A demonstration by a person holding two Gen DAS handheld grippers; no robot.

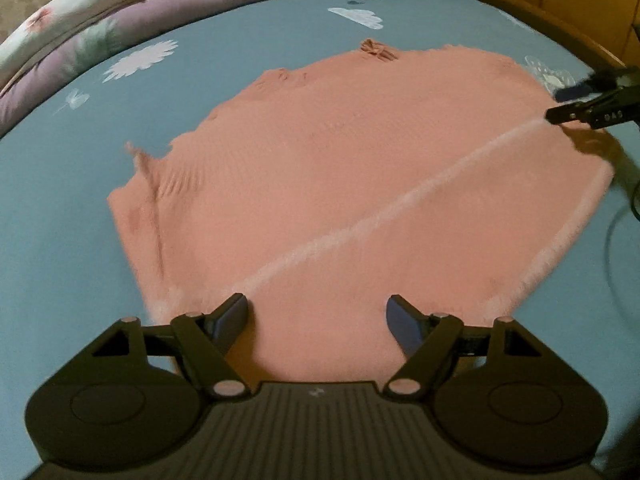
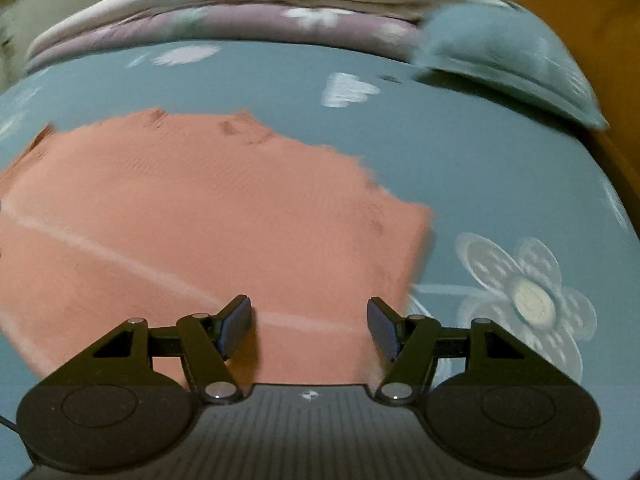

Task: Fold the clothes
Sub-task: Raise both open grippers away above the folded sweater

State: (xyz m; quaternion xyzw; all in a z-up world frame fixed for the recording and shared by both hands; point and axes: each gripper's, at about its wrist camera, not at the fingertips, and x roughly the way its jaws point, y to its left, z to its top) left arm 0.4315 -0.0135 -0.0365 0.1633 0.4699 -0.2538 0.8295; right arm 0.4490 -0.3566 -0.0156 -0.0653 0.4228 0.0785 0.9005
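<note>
Teal flowered bedsheet (image 1: 72, 208) under spread pink garment (image 1: 352, 184), left gripper (image 1: 316, 320) wide open, empty, over its near hem; then right gripper (image 2: 309, 322) likewise open, empty, above garment's near corner.

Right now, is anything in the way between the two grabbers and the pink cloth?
Nothing visible is. The pink cloth lies flat on the bed sheet, and both the left gripper and right gripper hang open right over its near edge.

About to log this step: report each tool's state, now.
Left tool: open, holding nothing, over the near edge of the pink garment.
Right tool: open, holding nothing, over the garment's near corner.
</note>
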